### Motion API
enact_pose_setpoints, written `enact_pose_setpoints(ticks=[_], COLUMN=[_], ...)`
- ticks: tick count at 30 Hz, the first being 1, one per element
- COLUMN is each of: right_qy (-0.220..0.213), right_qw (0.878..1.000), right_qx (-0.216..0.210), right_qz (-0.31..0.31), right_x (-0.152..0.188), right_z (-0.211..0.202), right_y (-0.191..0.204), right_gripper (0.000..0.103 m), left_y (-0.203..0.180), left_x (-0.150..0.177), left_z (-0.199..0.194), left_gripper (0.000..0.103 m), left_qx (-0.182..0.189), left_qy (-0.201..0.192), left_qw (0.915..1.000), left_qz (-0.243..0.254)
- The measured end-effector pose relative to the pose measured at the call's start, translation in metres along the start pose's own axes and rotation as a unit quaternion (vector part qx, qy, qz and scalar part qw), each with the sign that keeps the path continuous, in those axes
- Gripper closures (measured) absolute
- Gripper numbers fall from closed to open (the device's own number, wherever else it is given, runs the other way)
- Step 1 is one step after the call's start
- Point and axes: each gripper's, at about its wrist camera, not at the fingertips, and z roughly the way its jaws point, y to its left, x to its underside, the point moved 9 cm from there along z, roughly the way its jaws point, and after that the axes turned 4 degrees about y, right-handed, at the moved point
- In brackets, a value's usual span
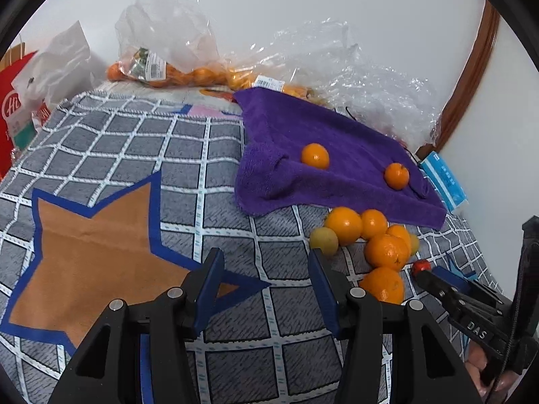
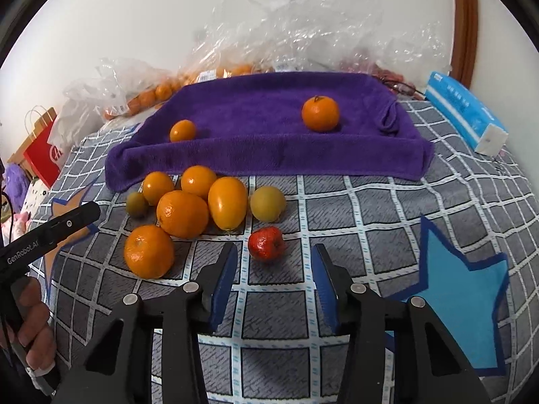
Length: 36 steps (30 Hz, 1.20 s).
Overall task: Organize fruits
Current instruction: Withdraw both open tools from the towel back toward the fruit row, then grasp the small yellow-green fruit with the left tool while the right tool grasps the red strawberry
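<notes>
A purple towel (image 2: 269, 118) lies on the checked bedspread (image 2: 337, 208) with two oranges on it, one to the right (image 2: 320, 114) and a smaller one to the left (image 2: 182, 130). In front of the towel sits a cluster of several oranges (image 2: 182, 213) with two yellow-green fruits (image 2: 267, 203) beside them. A small red fruit (image 2: 266, 243) lies just ahead of my right gripper (image 2: 275, 250), level with its fingertips; the jaws stand apart and do not touch it. My left gripper (image 1: 265, 256) hovers open over bare bedspread, left of the oranges (image 1: 385, 250), with nothing between its fingers.
Clear plastic bags (image 1: 175, 43) holding more oranges lie along the wall behind the towel. A blue tissue pack (image 2: 465, 114) sits at the right, a red paper bag (image 2: 42, 155) at the left. A hand (image 2: 33, 320) grips the left tool.
</notes>
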Motion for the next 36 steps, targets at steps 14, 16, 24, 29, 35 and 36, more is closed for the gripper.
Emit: enact_pose_setpoints(ticks=[14,16,24,29,35,36], right_qy=[-0.011,-0.016,-0.008,-0.011,-0.009,-0.010], right_qw=[1.000,1.000,1.000,1.000,1.000,1.000], right_qx=[0.021,0.026,0.018,0.017,0.013,0.016], right_qz=[0.004,0.003,0.019,0.005,0.023,0.024], right_x=[-0.003,-0.004,-0.003,-0.002,-0.001,-0.001], right_z=[0.006,0.004,0.008,0.008,0.008,0.008], right_y=[-0.017,-0.022,-0.033,-0.027,-0.033,-0.034], right_gripper=[0.079,0.079,0.079,0.079,0.079,0.079], left_y=[-0.007,-0.011,-0.050,-0.047,-0.050,-0.050], left_x=[0.003,0.005,-0.007,-0.004,-0.007,-0.007], left_z=[-0.003,-0.001,0.010,0.032,0.039,0.039], left_gripper=[0.054,0.056,0.062,0.073,0.074,0.079], left_qx=[0.017,0.002,-0.023,-0.002,0.013,0.011], left_qy=[0.000,0.012,0.019,0.050,0.046,0.044], left_qw=[0.9998,0.9999,0.9967,0.9968,0.9969,0.9969], left_qz=[0.004,0.011,0.075,0.062,0.063,0.065])
